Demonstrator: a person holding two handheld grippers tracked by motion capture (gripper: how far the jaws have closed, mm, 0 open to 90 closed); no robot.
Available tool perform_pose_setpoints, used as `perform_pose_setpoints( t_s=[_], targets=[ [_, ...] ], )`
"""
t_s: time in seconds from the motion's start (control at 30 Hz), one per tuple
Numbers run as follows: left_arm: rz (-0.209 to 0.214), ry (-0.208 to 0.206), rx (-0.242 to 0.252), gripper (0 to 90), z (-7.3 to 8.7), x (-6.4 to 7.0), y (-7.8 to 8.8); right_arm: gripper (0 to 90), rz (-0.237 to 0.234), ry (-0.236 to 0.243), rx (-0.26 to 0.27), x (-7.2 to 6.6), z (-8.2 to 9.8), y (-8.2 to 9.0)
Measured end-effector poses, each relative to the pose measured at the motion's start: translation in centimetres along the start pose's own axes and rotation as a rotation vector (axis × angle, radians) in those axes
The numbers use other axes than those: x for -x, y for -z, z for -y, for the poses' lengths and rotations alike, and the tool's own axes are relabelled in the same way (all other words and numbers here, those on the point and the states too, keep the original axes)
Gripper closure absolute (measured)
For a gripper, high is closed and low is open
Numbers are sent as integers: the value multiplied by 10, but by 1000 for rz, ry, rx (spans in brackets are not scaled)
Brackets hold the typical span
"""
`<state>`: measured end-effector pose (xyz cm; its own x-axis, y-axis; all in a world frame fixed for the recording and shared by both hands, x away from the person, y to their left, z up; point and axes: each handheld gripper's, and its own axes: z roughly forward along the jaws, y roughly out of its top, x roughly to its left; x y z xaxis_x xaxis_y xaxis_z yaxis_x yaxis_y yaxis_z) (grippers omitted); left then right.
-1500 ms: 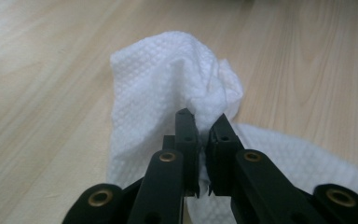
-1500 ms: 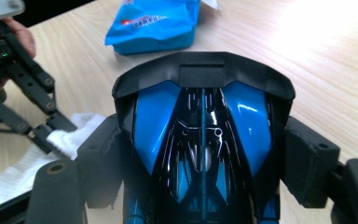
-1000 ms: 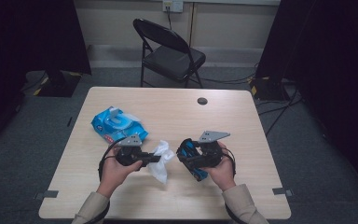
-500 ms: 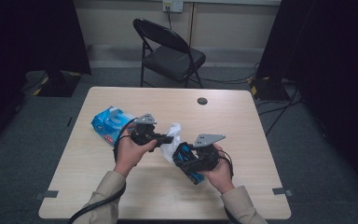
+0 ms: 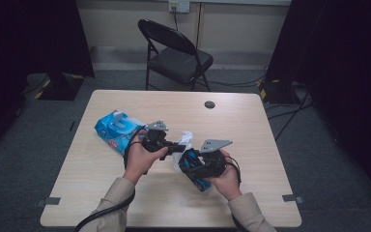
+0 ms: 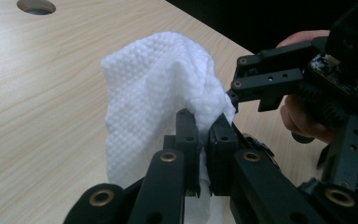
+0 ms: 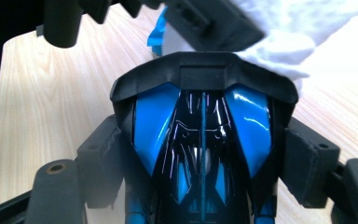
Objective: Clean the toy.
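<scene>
My left gripper (image 5: 175, 145) is shut on a white textured wipe (image 6: 154, 102), which hangs bunched from its jaws just above the table. In the right gripper view a glossy blue and black toy car (image 7: 200, 121) sits clamped between the pads (image 7: 307, 158) of my right gripper (image 7: 200, 156), its black end pointing away from me. The wipe (image 7: 289, 32) rests against that end of the car, with the left gripper's jaw just above it. From the high view the car (image 5: 196, 170) is held at table centre, and the wipe (image 5: 186, 139) touches its far end.
A blue pack of wipes (image 5: 116, 129) lies on the light wooden table (image 5: 256, 130) to the left of my hands. A round cable hole (image 5: 209, 104) is at the far middle. A black folding chair (image 5: 176, 50) stands beyond the table.
My left hand has risen and moved right with the wipe, bringing it from the table surface up against the car. The right hand and the car have shifted only slightly.
</scene>
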<state>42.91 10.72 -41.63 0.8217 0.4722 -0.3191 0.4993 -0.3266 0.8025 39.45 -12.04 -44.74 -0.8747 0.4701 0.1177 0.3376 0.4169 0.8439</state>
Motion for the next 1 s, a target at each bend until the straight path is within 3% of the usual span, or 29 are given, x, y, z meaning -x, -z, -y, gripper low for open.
perform_pose_setpoints(
  t_s=[0.27, 1.0],
  targets=[
    [20, 7, 3, 856, 8, -1, 5, 257, 18, -16, 3, 4, 2, 1],
    [71, -23, -65, 857, 24, 6, 11, 258, 67, -55, 6, 17, 6, 6]
  ],
)
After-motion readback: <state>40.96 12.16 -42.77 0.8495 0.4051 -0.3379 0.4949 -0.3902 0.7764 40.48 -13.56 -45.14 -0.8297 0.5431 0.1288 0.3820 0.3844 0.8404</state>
